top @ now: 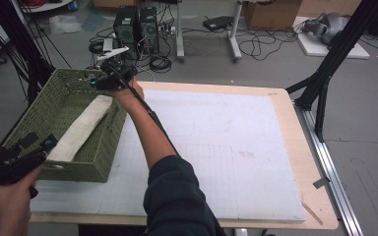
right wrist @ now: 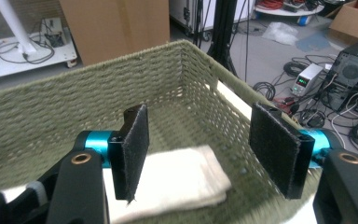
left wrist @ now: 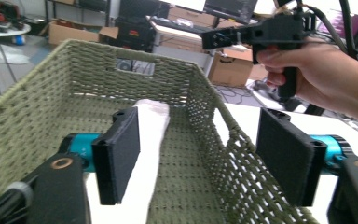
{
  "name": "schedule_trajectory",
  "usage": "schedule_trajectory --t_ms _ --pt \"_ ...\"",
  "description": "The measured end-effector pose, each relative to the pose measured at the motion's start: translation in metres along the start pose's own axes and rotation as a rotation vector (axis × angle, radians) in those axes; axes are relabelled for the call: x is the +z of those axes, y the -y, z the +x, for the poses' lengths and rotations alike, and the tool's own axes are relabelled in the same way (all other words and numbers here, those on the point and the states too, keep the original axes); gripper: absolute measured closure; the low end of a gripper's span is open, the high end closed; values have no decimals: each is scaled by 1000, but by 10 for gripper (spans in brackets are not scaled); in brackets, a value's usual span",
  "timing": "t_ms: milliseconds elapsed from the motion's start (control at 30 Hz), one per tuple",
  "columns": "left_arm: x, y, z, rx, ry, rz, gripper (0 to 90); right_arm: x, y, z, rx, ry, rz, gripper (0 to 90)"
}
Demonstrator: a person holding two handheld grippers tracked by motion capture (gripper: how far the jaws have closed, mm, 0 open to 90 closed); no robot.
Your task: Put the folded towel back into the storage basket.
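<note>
Fingers (left wrist: 116,156) of the left gripper (top: 17,156) stand spread, nothing pressed between them; they hover at the near end of the basket (top: 39,105), at the desk's (top: 285,113) left edge. In the left gripper view one finger hangs inside the basket over the towel (left wrist: 144,154) and the other (left wrist: 286,161) outside the basket's side wall (left wrist: 223,154), so the wall runs up between them, touching neither that I can tell. A hand (top: 11,201) grips the tool low at the desk's near-left corner.

The green woven basket sits along the left edge, its long side running from the near edge toward the far-left corner. The folded white towel (top: 81,129) lies lengthwise on the basket floor, against the wall that faces the desk's middle, free of both grippers.

The right gripper (top: 110,73) hovers at the basket's far end, near the far-left corner, its forearm (top: 147,128) crossing the white mat (top: 226,147) from the near edge. Its fingers (right wrist: 133,151) are also spread and hold nothing: in the right gripper view one hangs over the towel's end (right wrist: 182,182) and the other (right wrist: 277,149) over the basket rim (right wrist: 223,79), with clear air between them.

To the right, the mat covers most of the desk, leaving a bare wooden strip along the right edge.
</note>
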State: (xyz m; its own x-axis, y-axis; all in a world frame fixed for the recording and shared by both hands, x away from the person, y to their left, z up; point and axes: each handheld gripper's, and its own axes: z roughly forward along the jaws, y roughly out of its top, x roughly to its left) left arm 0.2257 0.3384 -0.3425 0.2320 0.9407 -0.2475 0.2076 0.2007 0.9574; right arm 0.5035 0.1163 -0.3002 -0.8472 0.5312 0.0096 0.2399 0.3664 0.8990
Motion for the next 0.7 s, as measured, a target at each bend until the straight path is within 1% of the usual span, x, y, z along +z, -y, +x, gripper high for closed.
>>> schedule_trajectory --t_ms 67,167,233,267,367,433,500,567,600,667,700 --pt "1 -1 -1 4 4 14 291 -11 7 -2 6 -3 7 351" --pt "4 -1 -3 -9 18 20 265 -27 18 -5 -1 -4 15 338" --pt "6 -1 -5 -10 35 23 241 -39 24 -6 -2 -16 10 327" --pt "7 -1 -7 -9 40 24 225 -45 26 -7 -3 -31 18 322" --pt "13 -1 -14 8 61 39 215 -61 32 -6 -23 -33 10 323" --pt "17 0 -19 25 84 47 215 -73 36 -6 -21 -32 -7 322" --pt "20 0 -24 40 105 51 216 -85 39 -7 -29 -27 -12 311" --pt "22 0 -28 54 131 47 215 -98 43 -7 -42 -15 -19 302" --pt "23 1 -30 67 160 38 215 -103 45 -8 -44 -8 -21 300" --pt "25 1 -33 91 184 26 215 -115 50 -8 -48 -3 -27 293" --pt "26 2 -34 94 192 27 215 -121 53 -9 -52 1 -28 291"
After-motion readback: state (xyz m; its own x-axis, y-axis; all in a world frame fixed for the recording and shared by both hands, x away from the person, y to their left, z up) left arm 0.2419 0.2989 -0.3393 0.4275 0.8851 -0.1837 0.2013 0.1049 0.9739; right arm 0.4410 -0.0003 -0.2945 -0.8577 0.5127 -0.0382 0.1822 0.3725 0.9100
